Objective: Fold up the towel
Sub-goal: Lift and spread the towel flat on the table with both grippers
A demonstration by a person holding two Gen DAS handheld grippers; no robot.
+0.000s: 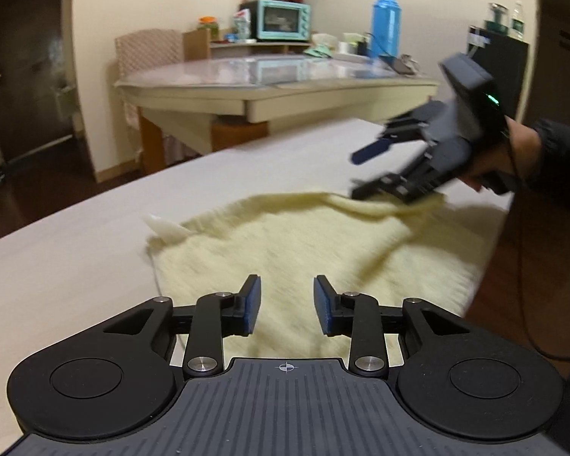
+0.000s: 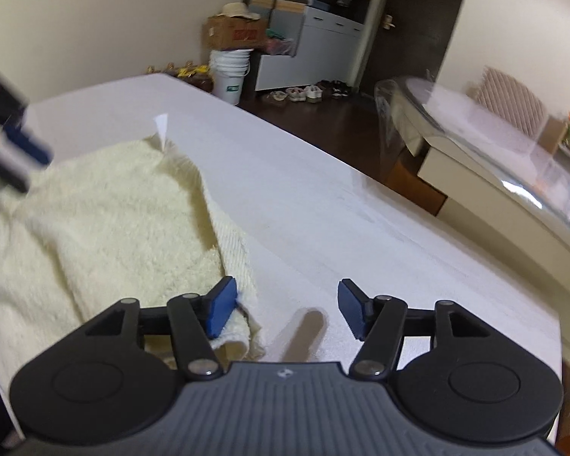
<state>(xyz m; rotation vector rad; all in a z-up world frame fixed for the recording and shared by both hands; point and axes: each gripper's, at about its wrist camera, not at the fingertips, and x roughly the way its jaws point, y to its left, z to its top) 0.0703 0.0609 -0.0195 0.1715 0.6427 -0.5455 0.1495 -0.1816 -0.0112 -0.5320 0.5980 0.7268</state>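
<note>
As seen from the left wrist view, the left gripper (image 1: 287, 306) hangs over the near part of the towel (image 1: 304, 250), jaws apart w/ nothing between the blue pads. The towel is cream-yellow, fluffy, and lies spread on the white table (image 1: 95, 235); a white tag (image 1: 167, 228) sticks up at its far-left corner. At upper right the right gripper (image 1: 364, 171) is motion-blurred, held by a hand (image 1: 513, 159) in a dark sleeve. Its jaws are apart, lower finger at the towel's far edge, where a raised fold runs; whether it touches the cloth cannot be told. Bkgd: a second, glass-topped table (image 1: 285, 76) carrying a teal oven (image 1: 283, 19) and a blue flask (image 1: 385, 26).

In the right wrist view, the right gripper (image 2: 285, 309) has its jaws wide apart, clamping nothing. The left pad (image 2: 220, 309) sits against a rolled corner of the towel (image 2: 114, 220); the right pad is over bare table (image 2: 342, 209). The towel occupies the left half of the frame, its right edge doubled over, showing a ribbed band. The tag (image 2: 161, 129) stands at the far corner. At far left the left gripper (image 2: 11, 152) is blurred, above the towel; its state cannot be told from here. Bkgd: white buckets (image 2: 230, 76), a cardboard box (image 2: 235, 32), shoes on dark floor.
</note>
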